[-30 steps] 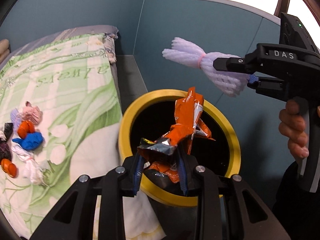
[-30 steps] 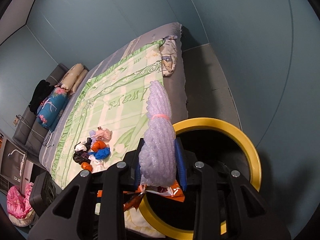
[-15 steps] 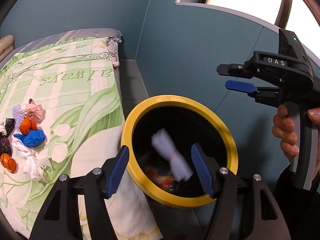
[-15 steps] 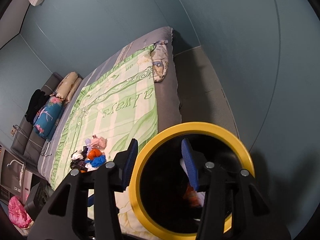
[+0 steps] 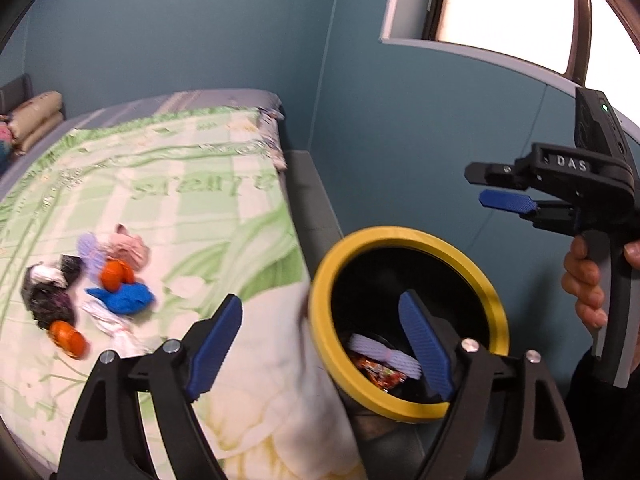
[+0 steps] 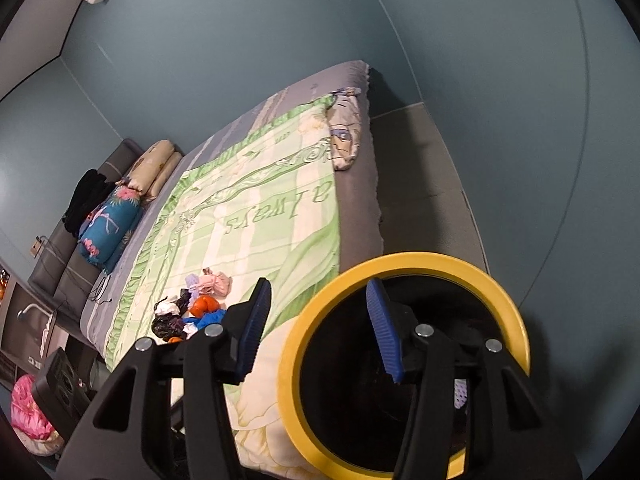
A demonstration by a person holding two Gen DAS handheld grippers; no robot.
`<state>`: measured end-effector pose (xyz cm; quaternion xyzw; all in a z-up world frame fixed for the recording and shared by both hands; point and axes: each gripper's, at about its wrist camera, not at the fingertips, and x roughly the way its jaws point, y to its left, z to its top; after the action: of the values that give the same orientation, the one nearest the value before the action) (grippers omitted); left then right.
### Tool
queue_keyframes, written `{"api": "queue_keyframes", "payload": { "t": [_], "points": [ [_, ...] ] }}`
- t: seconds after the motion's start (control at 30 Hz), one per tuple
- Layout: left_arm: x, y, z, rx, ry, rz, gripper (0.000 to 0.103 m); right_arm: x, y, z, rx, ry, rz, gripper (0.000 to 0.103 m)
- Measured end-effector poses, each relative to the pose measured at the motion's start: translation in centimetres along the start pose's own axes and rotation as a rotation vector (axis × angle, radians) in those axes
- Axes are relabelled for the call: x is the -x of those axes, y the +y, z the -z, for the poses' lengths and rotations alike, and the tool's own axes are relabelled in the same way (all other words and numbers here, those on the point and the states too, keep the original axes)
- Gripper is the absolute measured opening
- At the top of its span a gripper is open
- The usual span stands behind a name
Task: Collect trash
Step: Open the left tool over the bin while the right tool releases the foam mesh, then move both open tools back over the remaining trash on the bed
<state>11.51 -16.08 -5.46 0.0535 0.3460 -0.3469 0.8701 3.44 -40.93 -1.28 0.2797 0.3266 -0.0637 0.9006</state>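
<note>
A black bin with a yellow rim (image 5: 496,304) (image 6: 516,320) stands beside the bed. Inside lie the white foam net (image 5: 384,354) and an orange wrapper (image 5: 378,372). My left gripper (image 5: 320,344) is open and empty, straddling the bin's left rim. My right gripper (image 6: 316,328) is open and empty above the bin; it also shows in the left wrist view (image 5: 496,186). A pile of trash lies on the bed: pink bag (image 5: 128,246), orange pieces (image 5: 114,274), blue wad (image 5: 124,298), black bag (image 5: 46,294), white scraps (image 5: 110,320). The pile also shows in the right wrist view (image 6: 192,310).
The bed has a green and cream blanket (image 5: 160,200) (image 6: 260,220) with pillows (image 6: 156,168) at its far end. Blue walls surround; a window (image 5: 500,8) is upper right. A grey floor strip (image 6: 416,184) runs between bed and wall.
Both grippers opened and dropped the orange wrapper and the foam net into the bin. The left view has since swung left toward the trash pile on the bed.
</note>
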Motion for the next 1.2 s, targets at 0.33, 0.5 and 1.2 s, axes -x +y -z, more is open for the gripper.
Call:
{"api": "queue_keyframes", "payload": {
  "t": [0.33, 0.5, 1.2],
  "points": [
    [2.7, 5.0, -1.1, 0.062, -0.072, -0.137, 0.088, -1.6, 3.8, 0.2, 0.079, 0.008, -0.077, 0.055],
    [4.1, 8.0, -0.9, 0.095, -0.105, -0.212, 0.091, -2.6, 6.5, 0.4, 0.135, 0.004, -0.120, 0.056],
    [5.1, 20.1, 3.3, 0.329, -0.062, -0.442, 0.094, -10.3, 15.9, 2.9, 0.301, 0.119, -0.251, 0.058]
  ]
}}
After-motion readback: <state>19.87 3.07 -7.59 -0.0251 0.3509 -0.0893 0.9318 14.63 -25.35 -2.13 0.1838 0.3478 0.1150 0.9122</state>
